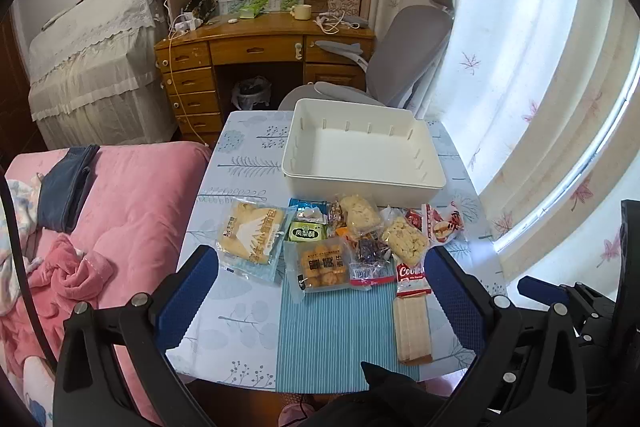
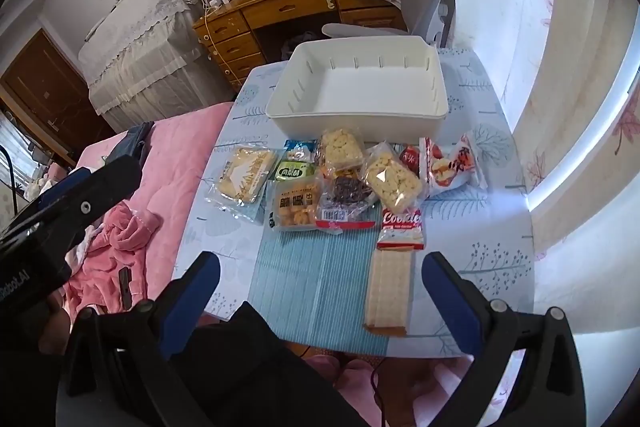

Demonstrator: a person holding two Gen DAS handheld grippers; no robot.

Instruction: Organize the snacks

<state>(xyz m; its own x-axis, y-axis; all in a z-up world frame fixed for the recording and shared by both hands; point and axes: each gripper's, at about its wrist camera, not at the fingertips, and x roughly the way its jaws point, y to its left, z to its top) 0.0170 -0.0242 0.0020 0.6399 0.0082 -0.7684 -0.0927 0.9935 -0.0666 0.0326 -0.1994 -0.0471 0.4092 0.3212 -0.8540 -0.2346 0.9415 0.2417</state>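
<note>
**Snacks laid out, bin empty, both grippers poised to start**

A cluster of wrapped snacks [image 1: 340, 243] lies at the middle of a small table [image 1: 240, 307], just in front of an empty white bin [image 1: 362, 183] that stands at 12 o'clock from them, its open top toward the person, apparently so each packet can be carried straight forward into it. A long cookie sleeve [image 2: 390, 283] lies nearest the table's front edge, at 5 o'clock from the pile, lengthwise toward the bin. A bread packet [image 1: 250, 237] sits at the pile's 9 o'clock side. The left gripper [image 1: 320, 291] hovers above the near edge, tilted down toward the snacks, jaws spread wide and empty. The right gripper [image 2: 320, 291] hangs alongside at a similar pitch, also wide apart with nothing between its fingers, the cookie sleeve lying within its span. Nothing appears sorted yet.
</note>
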